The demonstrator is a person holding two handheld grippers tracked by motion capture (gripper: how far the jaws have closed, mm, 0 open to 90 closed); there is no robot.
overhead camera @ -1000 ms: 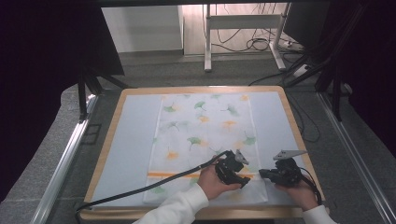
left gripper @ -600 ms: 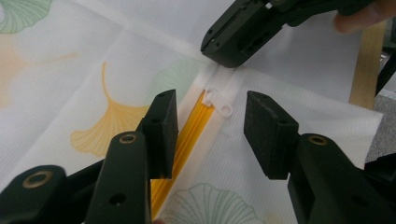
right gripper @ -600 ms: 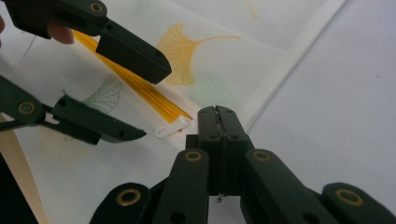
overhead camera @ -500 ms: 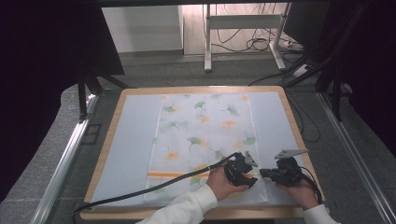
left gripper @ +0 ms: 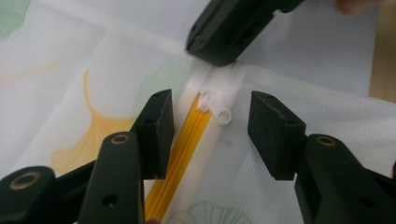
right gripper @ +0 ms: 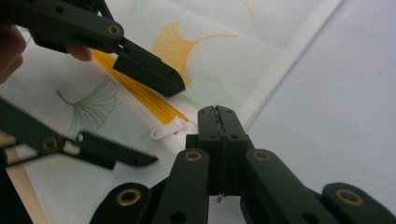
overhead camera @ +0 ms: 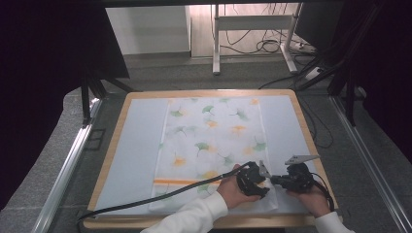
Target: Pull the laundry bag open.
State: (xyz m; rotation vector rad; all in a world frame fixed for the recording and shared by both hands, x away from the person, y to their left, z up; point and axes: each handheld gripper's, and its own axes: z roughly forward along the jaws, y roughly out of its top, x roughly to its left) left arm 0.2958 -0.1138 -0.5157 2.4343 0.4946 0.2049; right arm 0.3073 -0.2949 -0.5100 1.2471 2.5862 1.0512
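A white mesh pouch [overhead camera: 214, 141] printed with ginkgo leaves lies flat on the mat, its orange zipper [overhead camera: 180, 182] running across the near end. My left gripper [left gripper: 208, 126] is open, its pads on either side of the white zipper pull [left gripper: 219, 109] without touching it. My right gripper [right gripper: 217, 114] is shut, its tips pinching the pouch fabric just past the zipper's end, right beside the pull [right gripper: 168, 129]. In the high view the left gripper [overhead camera: 265, 183] and right gripper [overhead camera: 278, 180] meet tip to tip at the pouch's near right corner.
A pale mat [overhead camera: 141, 145] covers the wooden-rimmed table [overhead camera: 111, 160]. The left gripper's black cable [overhead camera: 160, 194] trails across the near left of the pouch and off the table's front edge. A metal stand [overhead camera: 252, 29] and floor cables lie beyond the far edge.
My left gripper has slid right along the zipper until it reaches the right gripper's tips. The right gripper has stayed put.
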